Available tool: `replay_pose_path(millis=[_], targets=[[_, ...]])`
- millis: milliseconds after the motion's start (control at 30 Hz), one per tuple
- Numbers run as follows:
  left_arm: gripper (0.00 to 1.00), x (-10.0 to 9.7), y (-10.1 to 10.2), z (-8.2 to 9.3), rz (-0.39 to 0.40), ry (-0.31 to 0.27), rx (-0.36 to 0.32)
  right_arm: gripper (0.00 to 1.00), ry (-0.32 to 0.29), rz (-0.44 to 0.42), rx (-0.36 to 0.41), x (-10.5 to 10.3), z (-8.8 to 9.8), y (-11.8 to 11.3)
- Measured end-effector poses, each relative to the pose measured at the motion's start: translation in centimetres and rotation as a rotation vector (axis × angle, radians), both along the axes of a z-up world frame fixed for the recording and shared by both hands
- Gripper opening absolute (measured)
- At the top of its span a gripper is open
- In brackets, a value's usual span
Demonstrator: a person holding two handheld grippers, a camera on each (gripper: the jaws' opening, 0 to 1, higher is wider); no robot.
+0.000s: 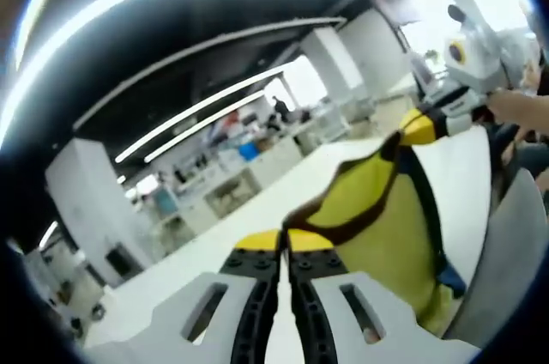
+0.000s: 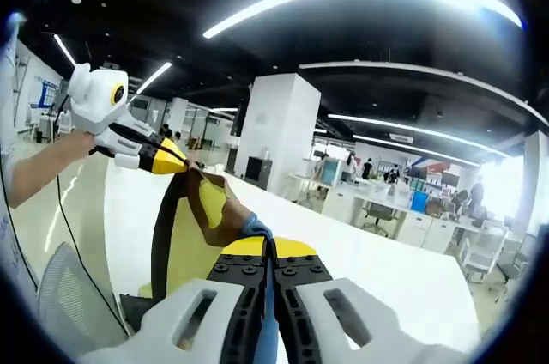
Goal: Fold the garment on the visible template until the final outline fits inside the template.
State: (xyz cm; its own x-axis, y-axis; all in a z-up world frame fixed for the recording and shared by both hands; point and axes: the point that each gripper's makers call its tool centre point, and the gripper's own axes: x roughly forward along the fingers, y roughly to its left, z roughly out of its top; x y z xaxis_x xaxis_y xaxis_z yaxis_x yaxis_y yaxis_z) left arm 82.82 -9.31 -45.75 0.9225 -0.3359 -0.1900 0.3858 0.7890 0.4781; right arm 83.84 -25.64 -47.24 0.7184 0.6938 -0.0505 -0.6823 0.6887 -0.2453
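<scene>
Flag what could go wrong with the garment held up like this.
Both grippers, left and right, pinch thin edges of the yellow garment, lifted off the white table; an edge may slip out. The garment hangs bunched, so it could land creased and overrun the outline.

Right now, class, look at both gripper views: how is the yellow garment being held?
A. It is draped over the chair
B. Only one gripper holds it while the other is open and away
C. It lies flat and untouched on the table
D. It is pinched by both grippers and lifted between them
D: the left gripper and the right gripper are each shut on an edge of the yellow garment, which hangs stretched between them above the white table.
</scene>
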Motion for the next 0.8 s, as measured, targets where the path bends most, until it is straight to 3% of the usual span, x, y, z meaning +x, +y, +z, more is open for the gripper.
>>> replay_pose_path(millis=[467, 800], targets=[[0.00, 6.3, 1.3, -7.2, 0.019, 0.160, 0.007, 0.01, 0.156, -0.005, -0.038, 5.9, -6.5, 1.0], [0.00, 11.0, 2.0, -12.6, 0.021, 0.270, -0.001, 0.01, 0.258, -0.024, -0.054, 11.5, -11.4, 1.5]])
